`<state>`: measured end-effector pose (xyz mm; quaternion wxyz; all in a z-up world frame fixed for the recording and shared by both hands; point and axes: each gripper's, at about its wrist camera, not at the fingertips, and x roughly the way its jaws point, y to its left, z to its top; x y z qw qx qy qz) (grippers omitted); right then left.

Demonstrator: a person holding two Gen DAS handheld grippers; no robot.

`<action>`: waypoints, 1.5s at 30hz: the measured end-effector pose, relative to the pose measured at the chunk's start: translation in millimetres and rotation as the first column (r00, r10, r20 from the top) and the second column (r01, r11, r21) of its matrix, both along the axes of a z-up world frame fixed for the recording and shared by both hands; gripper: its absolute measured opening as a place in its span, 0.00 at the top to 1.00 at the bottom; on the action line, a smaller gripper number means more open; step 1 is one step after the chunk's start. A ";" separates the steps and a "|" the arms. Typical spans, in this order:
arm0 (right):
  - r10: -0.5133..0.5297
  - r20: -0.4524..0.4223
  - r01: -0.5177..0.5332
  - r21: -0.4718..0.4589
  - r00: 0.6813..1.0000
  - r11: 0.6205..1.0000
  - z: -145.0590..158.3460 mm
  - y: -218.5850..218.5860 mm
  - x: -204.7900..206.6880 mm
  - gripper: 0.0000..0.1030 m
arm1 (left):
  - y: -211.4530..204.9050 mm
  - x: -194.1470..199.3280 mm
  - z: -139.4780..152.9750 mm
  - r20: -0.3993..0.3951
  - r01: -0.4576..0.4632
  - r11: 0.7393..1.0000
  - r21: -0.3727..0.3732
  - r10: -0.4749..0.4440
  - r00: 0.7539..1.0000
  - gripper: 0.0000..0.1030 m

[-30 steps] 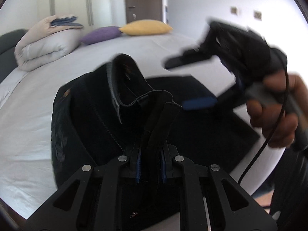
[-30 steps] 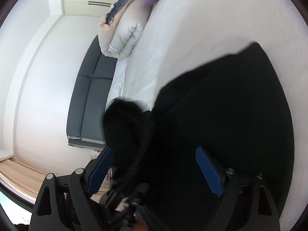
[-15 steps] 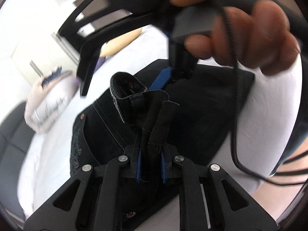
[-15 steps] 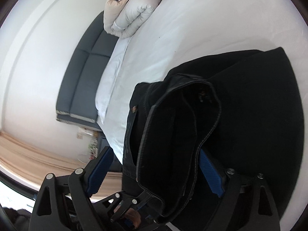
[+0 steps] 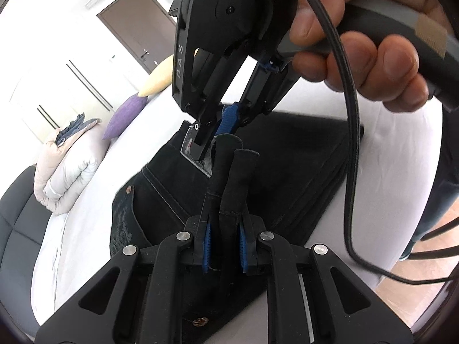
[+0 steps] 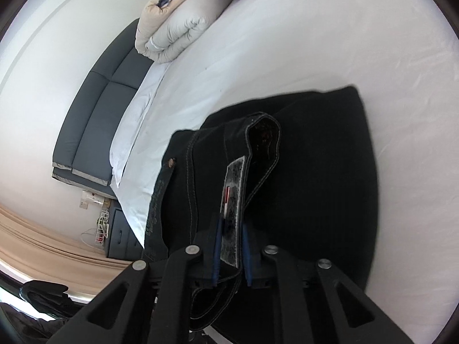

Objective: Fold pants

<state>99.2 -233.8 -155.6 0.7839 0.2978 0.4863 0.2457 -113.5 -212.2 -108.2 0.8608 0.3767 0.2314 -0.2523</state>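
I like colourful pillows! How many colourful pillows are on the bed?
2. A purple pillow lies on the bed beside the folded duvet; a yellow pillow sits just beyond it. More may be hidden.

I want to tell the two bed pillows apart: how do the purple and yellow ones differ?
The purple pillow is dark violet; the yellow pillow is pale. The purple one lies nearer the folded duvet, the yellow nearer the door. Both rest on the white bed, touching.
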 end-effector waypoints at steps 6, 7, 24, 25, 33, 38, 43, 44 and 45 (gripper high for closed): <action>-0.043 0.041 0.043 0.001 0.998 0.999 9.7 -22.0 -2.6 0.87 | -20.0 8.9 10.2 0.010 0.050 0.999 -0.010 -0.050 0.999 0.86; -0.050 0.044 0.050 0.004 0.998 0.999 9.9 -25.9 -4.5 0.87 | -23.9 9.7 10.2 0.008 0.058 0.998 -0.009 -0.058 0.998 0.86; -0.154 0.017 0.152 0.066 0.988 0.986 -18.7 -67.4 -30.9 0.87 | -43.9 62.4 0.4 -0.049 0.139 0.990 0.010 -0.138 0.989 0.86; -0.162 0.012 0.160 0.075 0.987 0.984 -21.6 -68.2 -32.3 0.87 | -43.3 65.4 -0.1 -0.052 0.139 0.990 0.010 -0.138 0.989 0.86; -0.196 0.005 0.194 0.108 0.981 0.975 -35.7 -74.5 -34.7 0.74 | -18.2 80.7 3.8 -0.119 0.113 0.989 -0.091 -0.123 0.985 0.80; -0.277 0.040 0.274 0.056 0.960 0.960 -15.6 -82.8 -55.1 0.61 | 43.8 87.9 31.9 -0.208 0.050 0.962 -0.270 -0.109 0.972 0.39; -0.260 0.109 0.251 0.086 0.960 0.964 7.9 -71.9 -78.3 0.77 | 112.9 127.7 55.3 -0.294 -0.086 0.897 -0.433 -0.051 0.954 0.32; -0.230 0.117 0.223 0.067 0.966 0.972 11.1 -61.6 -78.8 0.81 | 122.5 138.4 58.4 -0.327 -0.142 0.884 -0.446 -0.013 0.945 0.32; -0.203 0.120 0.200 0.034 0.972 0.979 12.4 -50.9 -77.6 0.83 | 133.4 158.2 56.4 -0.358 -0.187 0.872 -0.452 0.015 0.933 0.41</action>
